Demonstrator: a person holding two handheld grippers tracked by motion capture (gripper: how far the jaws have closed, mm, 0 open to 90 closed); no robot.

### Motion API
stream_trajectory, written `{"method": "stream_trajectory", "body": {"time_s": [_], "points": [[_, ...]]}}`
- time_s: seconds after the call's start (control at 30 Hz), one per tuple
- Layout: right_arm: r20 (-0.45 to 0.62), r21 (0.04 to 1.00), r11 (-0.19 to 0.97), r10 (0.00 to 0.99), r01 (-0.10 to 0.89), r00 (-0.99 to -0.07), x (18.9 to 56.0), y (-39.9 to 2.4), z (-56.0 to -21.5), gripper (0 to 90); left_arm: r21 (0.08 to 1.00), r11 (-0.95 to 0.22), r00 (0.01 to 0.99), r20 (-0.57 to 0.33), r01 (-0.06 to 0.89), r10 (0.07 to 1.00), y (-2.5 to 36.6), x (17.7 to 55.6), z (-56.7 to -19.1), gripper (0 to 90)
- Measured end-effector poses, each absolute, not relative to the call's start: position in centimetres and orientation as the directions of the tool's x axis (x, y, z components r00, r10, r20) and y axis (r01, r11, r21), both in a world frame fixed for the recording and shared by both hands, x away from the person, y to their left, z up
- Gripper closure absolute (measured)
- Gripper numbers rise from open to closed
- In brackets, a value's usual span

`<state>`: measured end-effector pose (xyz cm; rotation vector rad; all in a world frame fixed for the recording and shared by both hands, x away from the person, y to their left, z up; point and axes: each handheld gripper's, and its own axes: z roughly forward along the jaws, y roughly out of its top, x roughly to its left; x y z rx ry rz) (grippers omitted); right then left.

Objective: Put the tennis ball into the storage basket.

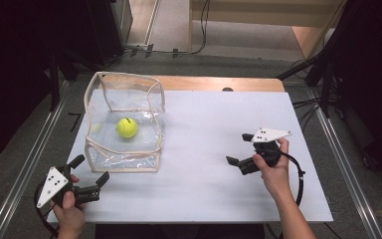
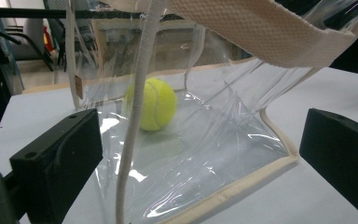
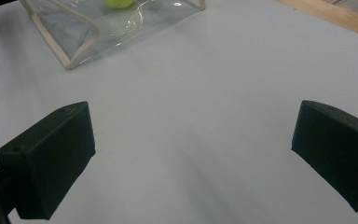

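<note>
We see the white table (image 1: 204,164), then the clear bag (image 1: 124,119) at upper left, a tennis ball (image 1: 127,127) inside. Left gripper (image 1: 89,172) and right gripper (image 1: 238,148) fingers spread wide, holding nothing.

light: even, bright from overhead | glare: white streaks on the clear bag (image 2: 205,140) between the jaws | shadows: soft, faint | blur: jaws nearest the lens
</note>
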<state>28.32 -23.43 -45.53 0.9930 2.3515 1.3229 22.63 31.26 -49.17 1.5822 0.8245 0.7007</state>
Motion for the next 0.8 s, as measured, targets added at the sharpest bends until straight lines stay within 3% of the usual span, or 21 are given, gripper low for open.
{"method": "stream_trajectory", "body": {"time_s": [0.8], "points": [[0.140,0.860,0.226,0.758,0.458,-0.637,25.5,-28.1,-48.3,0.0,0.987,-0.096,0.572,0.003,0.132,0.820,31.2,22.6,-49.2,0.0]]}}
